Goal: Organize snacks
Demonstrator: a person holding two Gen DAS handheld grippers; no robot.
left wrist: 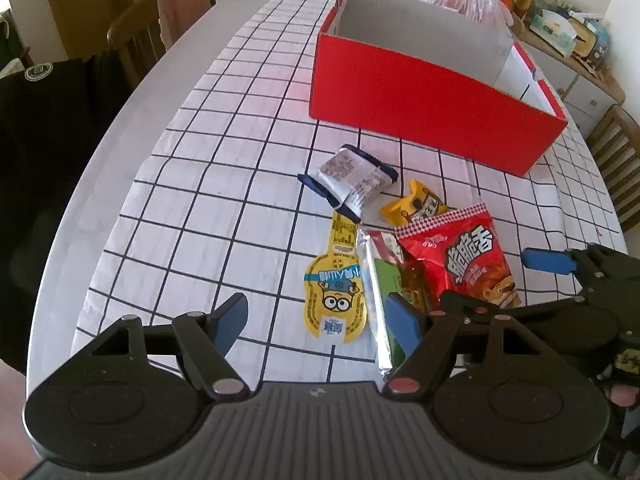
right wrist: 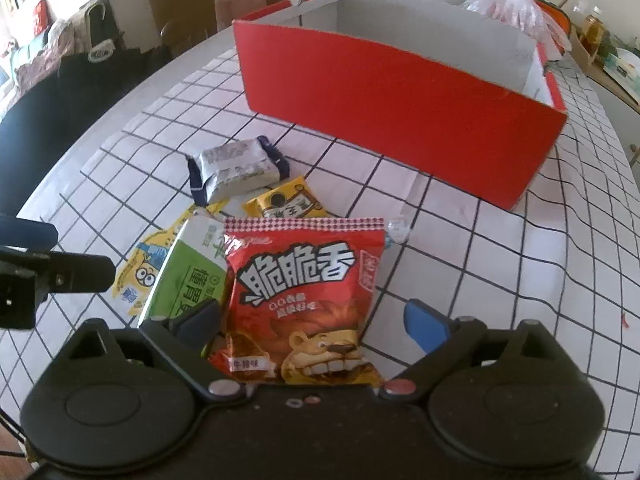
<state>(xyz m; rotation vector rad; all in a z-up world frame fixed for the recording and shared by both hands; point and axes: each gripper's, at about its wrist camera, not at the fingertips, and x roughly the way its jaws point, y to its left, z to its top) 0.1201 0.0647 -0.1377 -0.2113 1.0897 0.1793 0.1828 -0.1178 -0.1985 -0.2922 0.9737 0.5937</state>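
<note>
My left tongs hang spread over the yellow pouch, which lies flat on the checked cloth of the worktop, pinching nothing. My right tongs stand wide either side of the red bag, pads clear of it. A green pack lies just left of the bag and partly under it. Beyond sit a small yellow packet and a silver packet. The red box stands open behind the snacks, apart from them.
</note>
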